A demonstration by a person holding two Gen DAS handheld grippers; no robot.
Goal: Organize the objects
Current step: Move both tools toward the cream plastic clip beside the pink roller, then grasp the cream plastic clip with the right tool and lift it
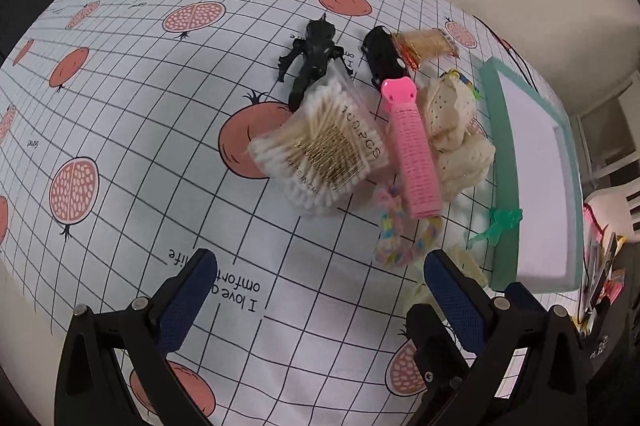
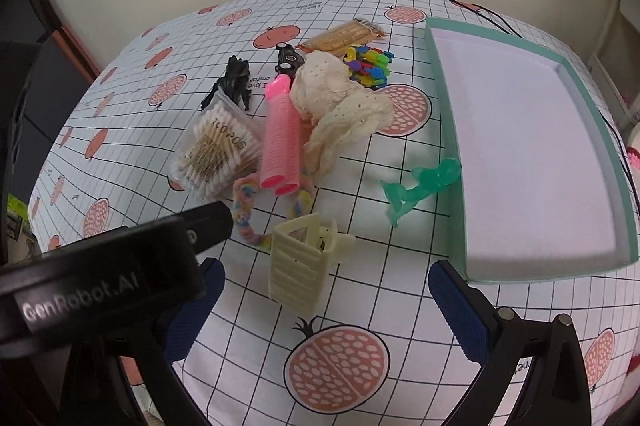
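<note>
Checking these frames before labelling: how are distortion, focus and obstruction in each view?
Left wrist view: strong fisheye bends the tablecloth grid, corners are vignetted black, the cotton swab pack is sharp. Right wrist view: same curvature; the left gripper blocks the lower left, the white tray looks evenly lit, soft shadows under the green toy.

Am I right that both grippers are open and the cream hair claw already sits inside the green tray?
Not quite. Both grippers are open, but the cream hair claw lies on the tablecloth left of the green tray, whose inside is bare. The right wrist view shows it, between the right gripper fingers.
</note>
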